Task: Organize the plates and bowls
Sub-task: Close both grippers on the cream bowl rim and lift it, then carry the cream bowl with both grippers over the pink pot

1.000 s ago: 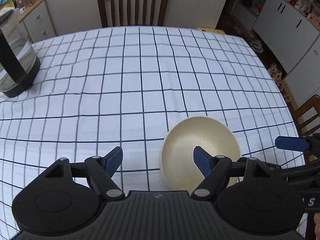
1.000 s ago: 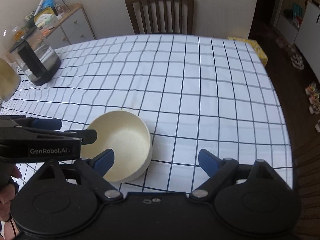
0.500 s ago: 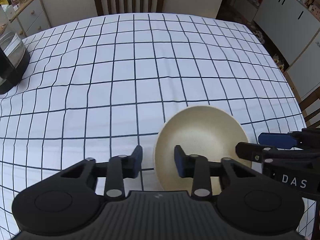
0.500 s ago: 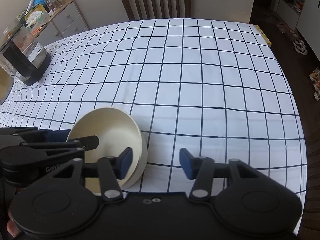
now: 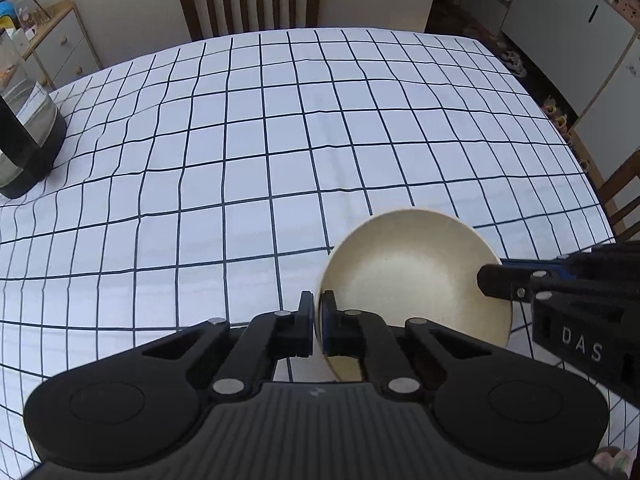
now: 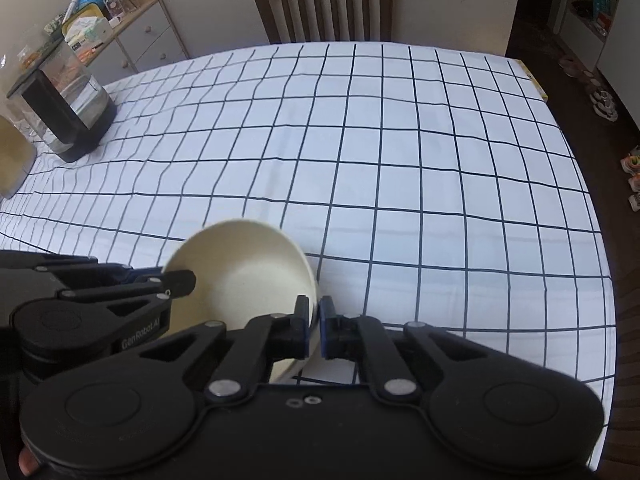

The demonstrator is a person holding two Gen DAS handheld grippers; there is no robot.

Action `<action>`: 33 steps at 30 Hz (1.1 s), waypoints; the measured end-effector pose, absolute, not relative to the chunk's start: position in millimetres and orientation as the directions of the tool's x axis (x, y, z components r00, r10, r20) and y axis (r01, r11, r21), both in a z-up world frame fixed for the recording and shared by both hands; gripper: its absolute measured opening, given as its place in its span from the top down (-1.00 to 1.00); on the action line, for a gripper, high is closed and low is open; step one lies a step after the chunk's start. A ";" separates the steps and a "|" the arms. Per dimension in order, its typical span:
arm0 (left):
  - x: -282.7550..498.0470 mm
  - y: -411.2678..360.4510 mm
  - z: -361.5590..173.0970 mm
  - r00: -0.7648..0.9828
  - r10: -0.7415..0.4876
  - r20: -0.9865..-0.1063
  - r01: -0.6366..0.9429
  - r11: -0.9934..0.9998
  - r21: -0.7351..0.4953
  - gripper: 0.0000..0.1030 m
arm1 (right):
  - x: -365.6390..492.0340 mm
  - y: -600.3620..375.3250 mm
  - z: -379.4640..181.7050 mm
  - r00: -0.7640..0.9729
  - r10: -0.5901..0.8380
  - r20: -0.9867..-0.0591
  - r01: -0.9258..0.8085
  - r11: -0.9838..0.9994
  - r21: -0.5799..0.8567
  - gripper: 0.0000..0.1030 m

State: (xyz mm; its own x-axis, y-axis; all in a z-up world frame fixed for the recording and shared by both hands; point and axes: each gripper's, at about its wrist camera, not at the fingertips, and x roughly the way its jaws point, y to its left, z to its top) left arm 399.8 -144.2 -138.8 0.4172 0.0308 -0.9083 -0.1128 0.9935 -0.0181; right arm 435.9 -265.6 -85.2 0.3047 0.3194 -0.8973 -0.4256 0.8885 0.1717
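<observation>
Both grippers, spread wide a second earlier and half-closed half a second ago, are now pinched on opposite sides of the cream bowl [image 5: 412, 276], which sits tilted near the front edge of the checked tablecloth [image 5: 280, 140]. Left gripper [image 5: 318, 320]: blue pads pressed together on the bowl's left rim, one pad inside and one outside. Right gripper [image 6: 314, 326]: pads likewise clamped on the right rim, with only the wall's thickness between them.
</observation>
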 end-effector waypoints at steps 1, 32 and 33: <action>396.9 -146.0 -136.8 0.419 0.030 -0.908 -0.108 0.994 -0.017 0.95 | 435.1 -265.4 -83.6 0.307 0.320 -0.896 -0.425 0.889 0.172 0.90; 272.6 -207.1 -15.5 0.530 -0.073 -0.845 0.096 0.995 -0.026 0.94 | 314.9 -339.3 23.8 0.443 0.330 -0.833 -0.353 0.919 0.176 0.90; 268.0 -211.6 -13.5 0.532 -0.078 -0.843 0.107 0.994 -0.025 0.93 | 310.7 -343.4 25.4 0.446 0.331 -0.832 -0.347 0.921 0.180 0.90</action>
State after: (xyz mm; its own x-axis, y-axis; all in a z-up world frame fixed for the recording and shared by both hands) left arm 268.0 -211.6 -13.5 0.5317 -0.0783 -0.8433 0.1071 0.9939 -0.0248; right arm 310.7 -343.4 25.4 0.4461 0.3307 -0.8316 -0.3468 0.9205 0.1801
